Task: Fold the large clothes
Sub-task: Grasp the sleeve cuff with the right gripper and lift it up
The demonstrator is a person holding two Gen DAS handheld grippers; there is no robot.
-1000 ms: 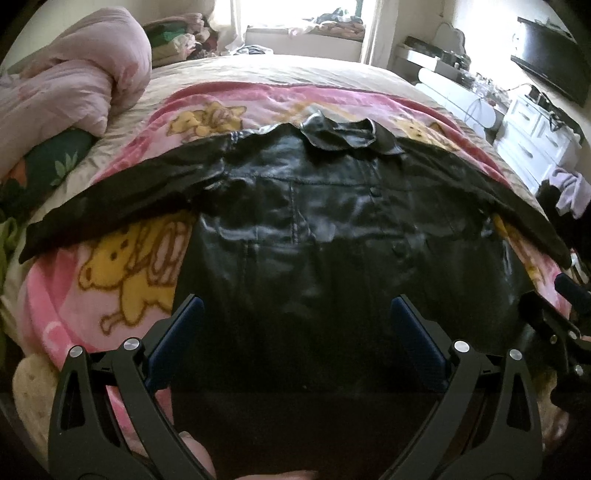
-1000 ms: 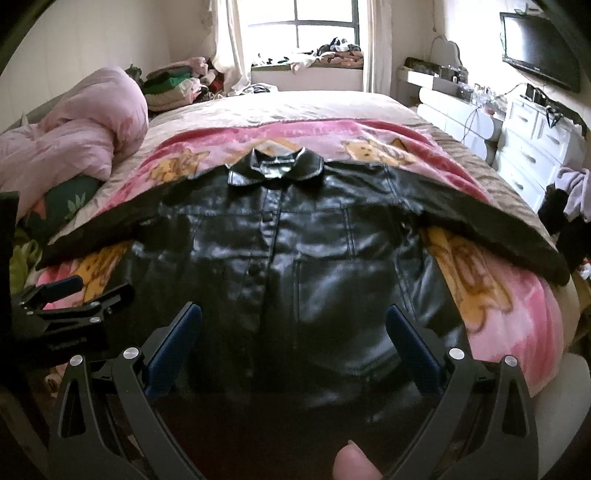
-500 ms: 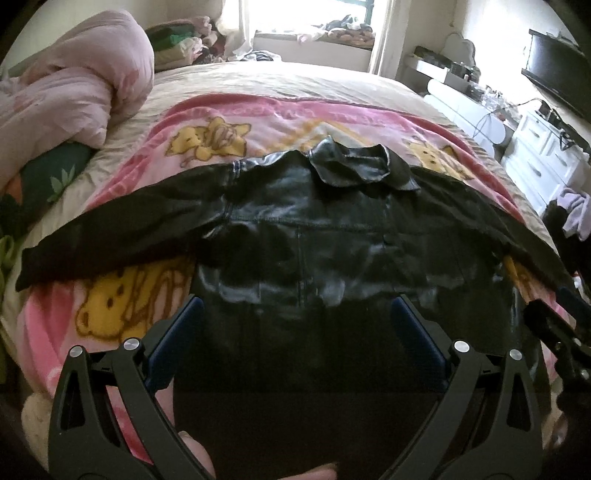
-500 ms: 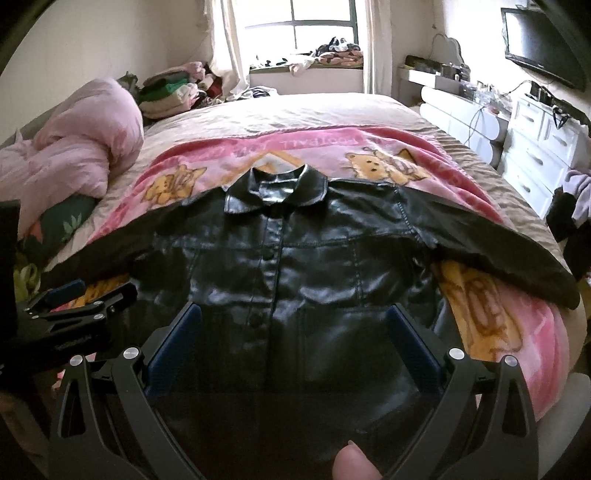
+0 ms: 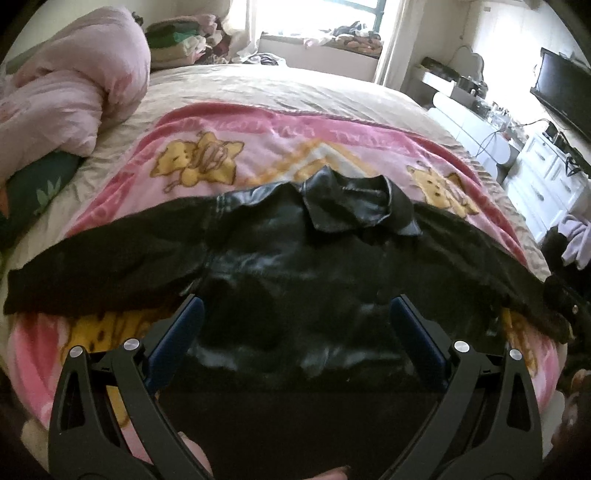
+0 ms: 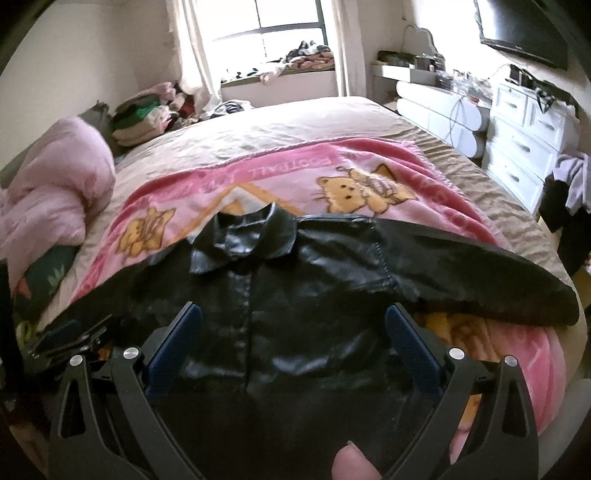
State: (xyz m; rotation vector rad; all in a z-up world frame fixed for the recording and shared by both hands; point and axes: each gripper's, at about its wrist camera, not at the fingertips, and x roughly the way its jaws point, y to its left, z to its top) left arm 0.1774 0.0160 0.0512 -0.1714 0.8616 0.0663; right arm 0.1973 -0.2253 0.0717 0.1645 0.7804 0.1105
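Note:
A black leather jacket (image 5: 295,266) lies front up on a pink cartoon blanket (image 5: 258,144) on the bed, collar (image 5: 354,199) away from me, sleeves spread to both sides. It also shows in the right wrist view (image 6: 280,295). My left gripper (image 5: 295,317) is open and empty above the jacket's lower left body. My right gripper (image 6: 291,321) is open and empty above the lower right body. The left gripper (image 6: 70,339) shows at the left edge of the right wrist view.
A rolled pink duvet (image 5: 74,85) lies at the bed's left. Folded clothes (image 6: 144,118) are stacked at the far left by the window. White drawers (image 6: 524,125) and a wall TV (image 6: 524,29) stand on the right. Clothes hang at the right edge (image 6: 569,184).
Both grippers have moved forward over the jacket toward the collar, so the hem has dropped out of view. Both stay open.

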